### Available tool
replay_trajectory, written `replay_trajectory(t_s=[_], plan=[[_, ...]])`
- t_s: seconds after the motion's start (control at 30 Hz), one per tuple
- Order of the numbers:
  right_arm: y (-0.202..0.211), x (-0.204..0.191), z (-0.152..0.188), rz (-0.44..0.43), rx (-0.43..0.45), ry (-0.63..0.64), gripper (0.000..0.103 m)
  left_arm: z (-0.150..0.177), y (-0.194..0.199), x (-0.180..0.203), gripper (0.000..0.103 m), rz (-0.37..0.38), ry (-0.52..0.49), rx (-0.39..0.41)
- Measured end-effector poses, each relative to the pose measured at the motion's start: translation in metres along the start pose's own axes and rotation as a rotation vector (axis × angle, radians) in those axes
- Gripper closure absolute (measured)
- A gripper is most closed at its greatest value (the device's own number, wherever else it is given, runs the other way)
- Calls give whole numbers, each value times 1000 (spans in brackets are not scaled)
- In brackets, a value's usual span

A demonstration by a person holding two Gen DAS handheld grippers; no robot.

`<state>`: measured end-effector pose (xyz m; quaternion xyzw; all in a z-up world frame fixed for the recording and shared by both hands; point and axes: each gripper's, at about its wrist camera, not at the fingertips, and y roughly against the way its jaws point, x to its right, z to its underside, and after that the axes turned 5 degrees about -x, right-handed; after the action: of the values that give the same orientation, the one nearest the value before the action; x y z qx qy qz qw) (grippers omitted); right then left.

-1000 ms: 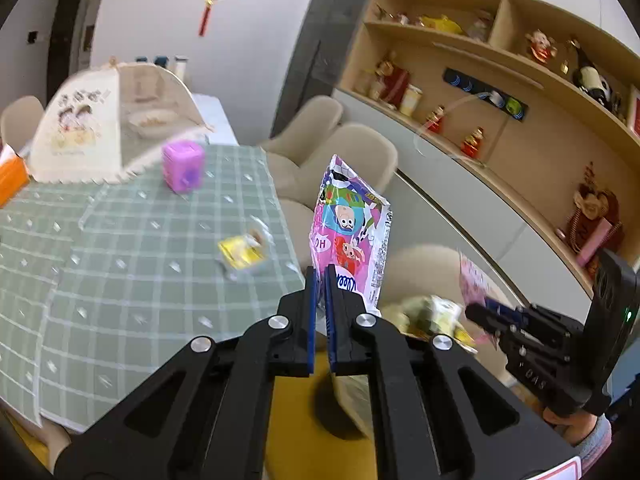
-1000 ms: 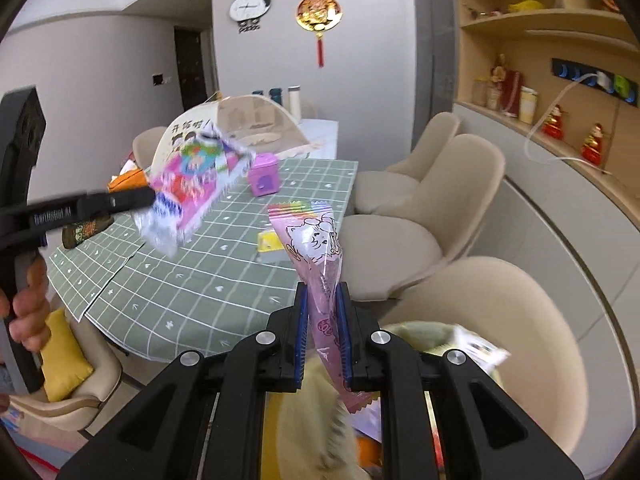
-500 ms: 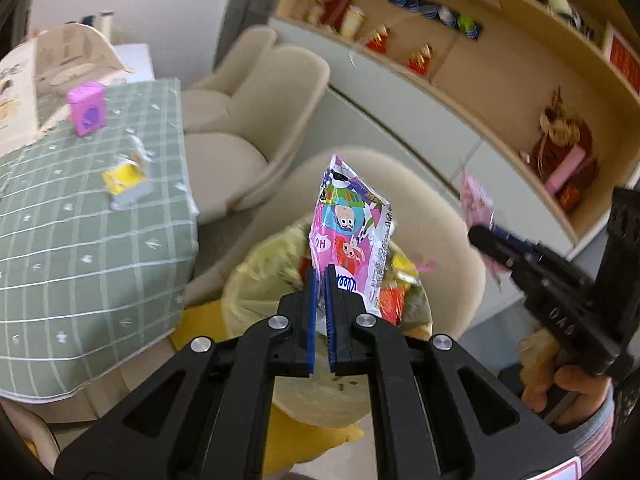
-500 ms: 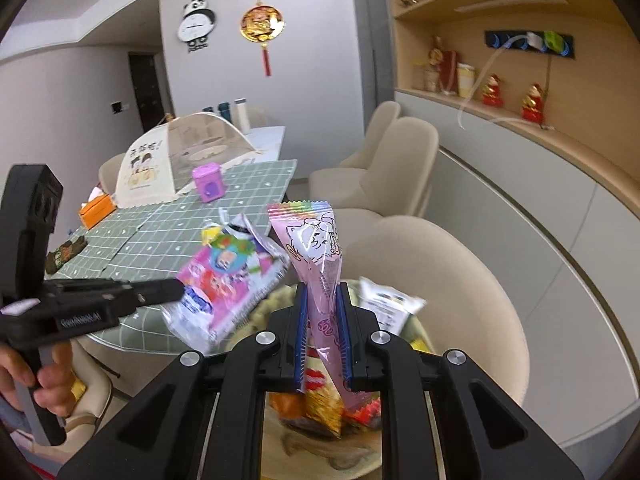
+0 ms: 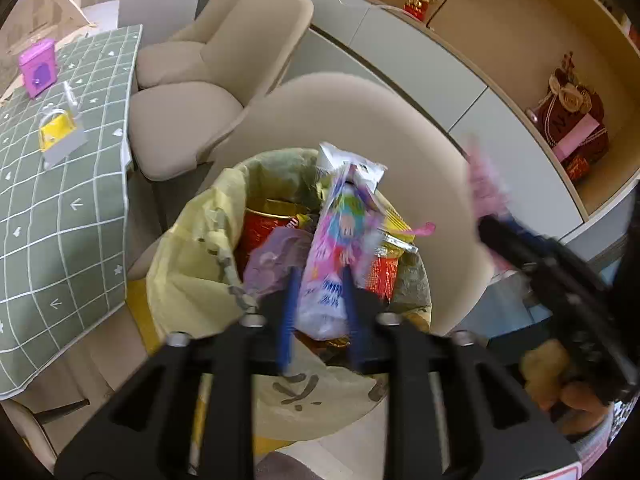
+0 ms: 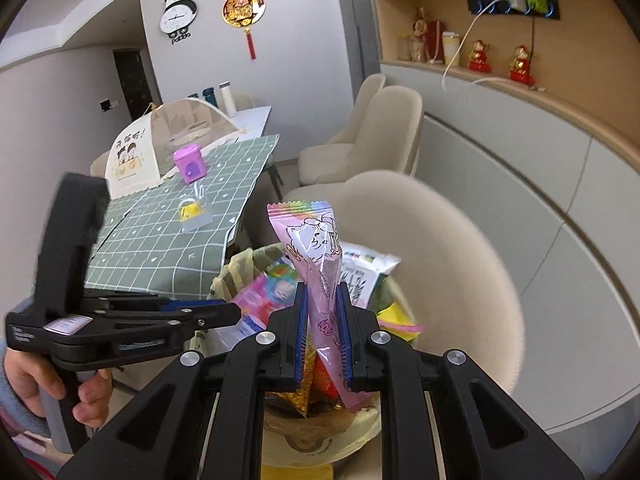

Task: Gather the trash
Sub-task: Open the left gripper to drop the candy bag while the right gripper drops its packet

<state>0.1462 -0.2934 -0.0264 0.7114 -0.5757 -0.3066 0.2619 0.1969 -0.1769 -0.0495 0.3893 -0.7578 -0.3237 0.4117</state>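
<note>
A trash bin with a yellow liner (image 5: 188, 280) stands on the floor, full of wrappers; it also shows in the right wrist view (image 6: 240, 268). My left gripper (image 5: 318, 280) is over the bin with its jaws spread, and the colourful cartoon snack bag (image 5: 340, 232) sits loose between them, leaning into the bin. My right gripper (image 6: 323, 296) is shut on a pink snack wrapper (image 6: 316, 248) and holds it upright just above the bin. A yellow-and-clear wrapper (image 5: 58, 132) lies on the green checked table (image 5: 48, 216).
A beige chair (image 5: 360, 120) curves right behind the bin, with another chair (image 5: 208, 64) beyond. A purple box (image 5: 37, 66) and a mesh food cover (image 6: 160, 144) stand on the table. Wall shelving with ornaments (image 5: 572, 116) runs along the right.
Both grippers came down over the bin. My left jaws opened and the cartoon bag is slipping into the bin. The right gripper still holds the pink wrapper.
</note>
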Motion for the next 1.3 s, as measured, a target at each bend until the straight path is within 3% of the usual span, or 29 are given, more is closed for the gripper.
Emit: replay_trajectory(t_s=[0.17, 0.37, 0.53, 0.77, 0.9, 0.97, 1.0, 1.1, 1.3], plan=[[-60, -12, 4, -105, -122, -13, 88, 12, 29, -20, 69, -86, 48, 45], [-120, -32, 12, -142, -259, 45, 88, 29, 68, -52, 66, -202, 122, 153], [-136, -32, 12, -122, -309, 63, 88, 35, 77, -74, 64, -290, 173, 139], [-149, -34, 14, -118, -410, 58, 88, 43, 96, -95, 61, -303, 224, 159], [-141, -31, 16, -127, -402, 25, 88, 50, 108, -92, 50, -317, 193, 183], [-131, -32, 16, -131, -373, 8, 86, 54, 114, -90, 40, -324, 171, 194], [-124, -32, 17, -113, -346, 1, 82, 58, 119, -89, 38, -323, 162, 203], [-100, -34, 21, -104, -267, -40, 56, 70, 132, -86, 33, -331, 143, 231], [-42, -50, 38, -21, -123, -66, 56, 101, 154, -81, 33, -358, 106, 260]])
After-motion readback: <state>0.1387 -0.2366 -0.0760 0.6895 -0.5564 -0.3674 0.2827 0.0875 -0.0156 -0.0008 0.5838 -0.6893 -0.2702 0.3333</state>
